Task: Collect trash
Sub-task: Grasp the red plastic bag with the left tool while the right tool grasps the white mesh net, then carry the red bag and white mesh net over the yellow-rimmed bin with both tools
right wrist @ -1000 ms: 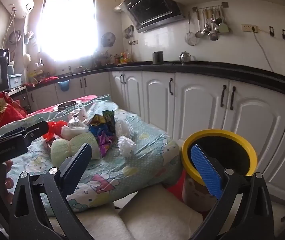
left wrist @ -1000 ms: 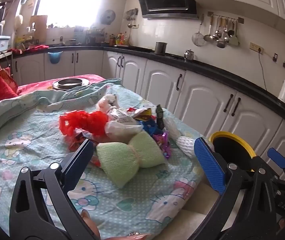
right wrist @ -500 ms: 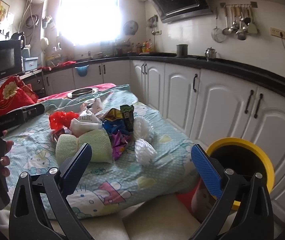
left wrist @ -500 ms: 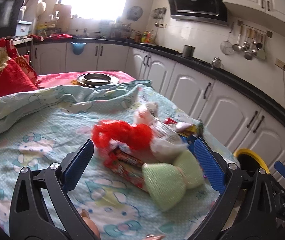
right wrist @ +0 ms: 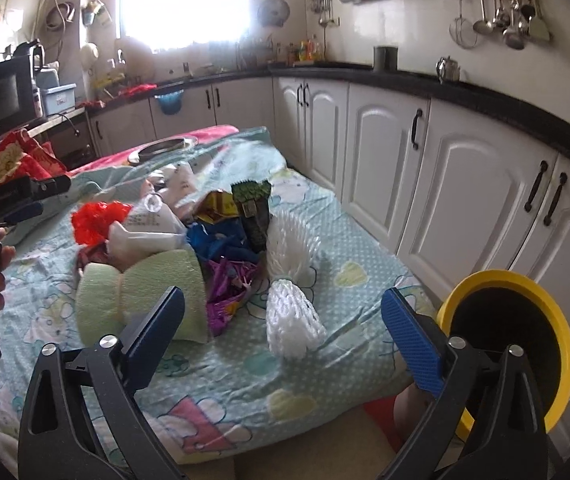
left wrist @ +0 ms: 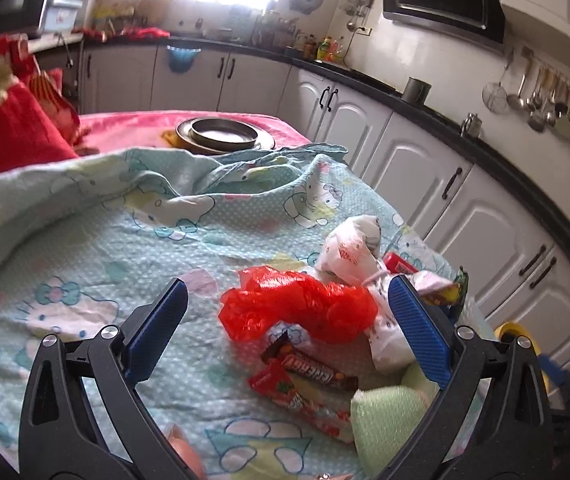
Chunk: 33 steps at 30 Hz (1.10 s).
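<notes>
A heap of litter is seen at the near corner of a cloth-draped table [right wrist: 337, 240] in a home kitchen, with a yellow-rimmed bin [right wrist: 525, 284] standing on the floor just beside that corner. The left gripper [left wrist: 285, 320] is held wide open, nothing pressed between its blue ribbed pads, its opening framing a crumpled red plastic bag [left wrist: 297, 308]. The right gripper [right wrist: 283, 320] is likewise open and empty, its jaws having just been closing slightly, with a white foam net sleeve [right wrist: 291, 324] lying ahead between them.

The risks are judged to lie in the materials. The red bag is thin, glossy film, and it could be pinched by 1 loose fold only and slip out on the way to the bin. A brown candy bar wrapper [left wrist: 313, 372] and a red sweet packet [left wrist: 277, 386] are tucked partly beneath it and could be dragged off the edge. The net sleeve is springy, open mesh and could be squashed flat rather than held. The printed cloth is soft and rumpled, so it could be caught by a low pad and the whole pile pulled along. A green foam pad [right wrist: 137, 292], pinched at its middle like a bow, sits beside blue and purple foil scraps [right wrist: 229, 280].
</notes>
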Tool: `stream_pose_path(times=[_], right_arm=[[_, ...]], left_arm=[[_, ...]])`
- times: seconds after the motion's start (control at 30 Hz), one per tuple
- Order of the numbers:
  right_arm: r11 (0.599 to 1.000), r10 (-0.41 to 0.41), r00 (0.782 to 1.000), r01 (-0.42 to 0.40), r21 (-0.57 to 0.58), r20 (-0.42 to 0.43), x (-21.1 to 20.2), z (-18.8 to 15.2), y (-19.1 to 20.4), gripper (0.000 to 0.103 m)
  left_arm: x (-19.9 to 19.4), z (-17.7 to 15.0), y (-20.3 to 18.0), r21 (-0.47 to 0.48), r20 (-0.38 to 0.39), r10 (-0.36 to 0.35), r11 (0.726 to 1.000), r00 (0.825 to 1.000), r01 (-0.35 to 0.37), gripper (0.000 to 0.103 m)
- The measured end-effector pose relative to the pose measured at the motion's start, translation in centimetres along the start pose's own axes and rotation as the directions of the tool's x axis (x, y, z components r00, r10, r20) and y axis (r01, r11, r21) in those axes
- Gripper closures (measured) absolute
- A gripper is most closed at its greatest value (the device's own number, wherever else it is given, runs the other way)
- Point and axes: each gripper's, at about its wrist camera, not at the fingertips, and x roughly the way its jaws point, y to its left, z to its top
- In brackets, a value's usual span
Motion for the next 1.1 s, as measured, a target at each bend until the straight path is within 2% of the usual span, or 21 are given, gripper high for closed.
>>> stream_pose_path(times=[0.2, 0.37, 0.53, 0.73, 0.87, 1.0, 1.1], right_arm=[[1.0, 0.024, 0.999, -0.024, 0.005, -0.043, 2.4, 0.3, -0.2, 0.027], [0.998, 0.04, 0.997, -0.037, 0.045, -0.068, 3.6, -0.1, -0.8, 0.036], [0.995, 0.052, 0.994, -0.044, 0.084, -0.099, 4.3, -0.8, -1.4, 0.052], [0.99, 0.087, 0.988, -0.072, 0.117, -0.129, 4.6, -1.8, -2.1, 0.081], [0.989, 0.098, 0.987, -0.083, 0.121, -0.125, 4.3, -2.0, -2.0, 0.083], [0.988, 0.101, 0.989, -0.087, 0.125, -0.112, 3.4, -2.1, -2.1, 0.084], [0.987, 0.105, 0.99, -0.092, 0.13, -0.097, 2.7, -1.7, -2.5, 0.084]], left_arm=[[2.6, 0.6, 2.1, -0.075, -0.057, -0.019, 0.997, 0.998, 0.015, 0.011], [4.5, 0.4, 3.1, -0.143, -0.117, -0.095, 0.987, 0.989, 0.078, 0.011], [5.6, -0.2, 3.3, -0.192, -0.163, -0.16, 0.973, 0.974, 0.127, 0.03], [5.5, -0.4, 3.2, -0.184, -0.169, -0.166, 0.974, 0.972, 0.134, 0.061], [5.2, -0.3, 3.1, -0.168, -0.162, -0.171, 0.975, 0.972, 0.144, 0.08], [4.2, 0.1, 3.1, -0.146, -0.129, -0.153, 0.98, 0.98, 0.134, 0.089], [3.0, 0.4, 3.1, -0.128, -0.087, -0.136, 0.984, 0.987, 0.124, 0.093]])
